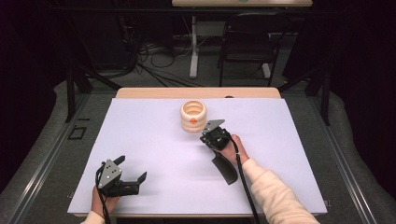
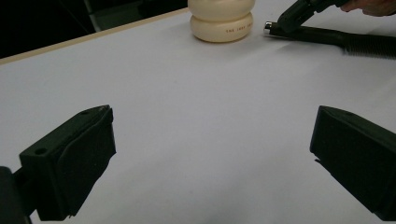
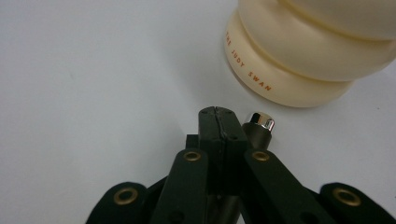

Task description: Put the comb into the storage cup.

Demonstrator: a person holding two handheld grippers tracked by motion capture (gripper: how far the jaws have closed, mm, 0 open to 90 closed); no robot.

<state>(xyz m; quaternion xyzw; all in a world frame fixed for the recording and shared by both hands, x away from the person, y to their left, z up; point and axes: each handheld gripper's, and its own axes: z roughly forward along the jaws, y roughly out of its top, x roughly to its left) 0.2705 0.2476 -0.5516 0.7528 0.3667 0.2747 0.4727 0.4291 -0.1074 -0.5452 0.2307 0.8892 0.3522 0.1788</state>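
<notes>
A cream ribbed pot [image 1: 193,115] [image 2: 222,21] [image 3: 303,56] stands at the far middle of the white mat [image 1: 154,140]. Just in front of it my right gripper [image 1: 205,136] [image 2: 280,23] [image 3: 217,116] points down at the mat, its pads pressed together with nothing seen between them. A black brush [image 1: 225,168] [image 2: 355,42] lies under that hand, and its chrome-tipped handle [image 3: 260,122] ends right beside the shut jaws, close to the pot. Near the front left corner my left gripper [image 1: 133,167] [image 2: 210,154] rests low, open wide over bare mat.
The mat covers a wooden table whose far edge [image 1: 140,92] shows behind the pot. Beyond it are a black chair [image 1: 250,37], a white table leg [image 1: 194,46] and cables [image 1: 154,60] on the floor.
</notes>
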